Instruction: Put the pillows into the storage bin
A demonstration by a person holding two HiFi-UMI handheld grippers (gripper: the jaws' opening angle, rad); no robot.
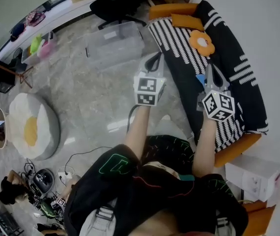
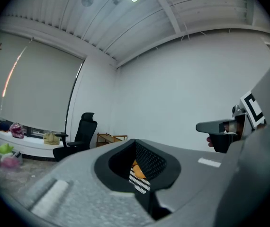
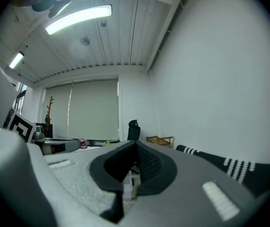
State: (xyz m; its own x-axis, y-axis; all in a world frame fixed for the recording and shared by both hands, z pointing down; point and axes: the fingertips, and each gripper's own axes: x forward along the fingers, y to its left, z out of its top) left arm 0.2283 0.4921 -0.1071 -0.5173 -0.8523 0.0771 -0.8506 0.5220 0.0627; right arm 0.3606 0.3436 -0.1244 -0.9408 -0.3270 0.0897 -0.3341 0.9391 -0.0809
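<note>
You hold both grippers out level ahead of you, side by side and well apart. Your left gripper (image 1: 154, 62) has its fingers pressed together with nothing between them, and the left gripper view shows only a sliver of striped fabric and orange through the hollow behind the closed tips. Your right gripper (image 1: 212, 75) is closed the same way and is also empty. It hangs over the front part of the sofa (image 1: 250, 100), which wears a black cover with white stripes over an orange frame. The 2 pillows lie at the far end of that sofa: a plain orange pillow (image 1: 187, 21) against the far armrest, and a flower pillow (image 1: 201, 42) with orange petals and a pale centre just beside it, nearer to you. Neither gripper touches either one. The storage bin (image 1: 115, 44), clear plastic, sits on the grey floor to the left of the sofa's far end, beyond your left gripper and near the 2 pillows; whether its lid is on I cannot tell. A black office chair (image 1: 114, 4) stands behind the bin. Far to your left a large egg cushion (image 1: 32, 126), white with a yellow centre, rests on the floor, with a tangle of cables (image 1: 46, 186) nearer to you. A white box (image 1: 253, 173) sits beside the sofa's near end.
</note>
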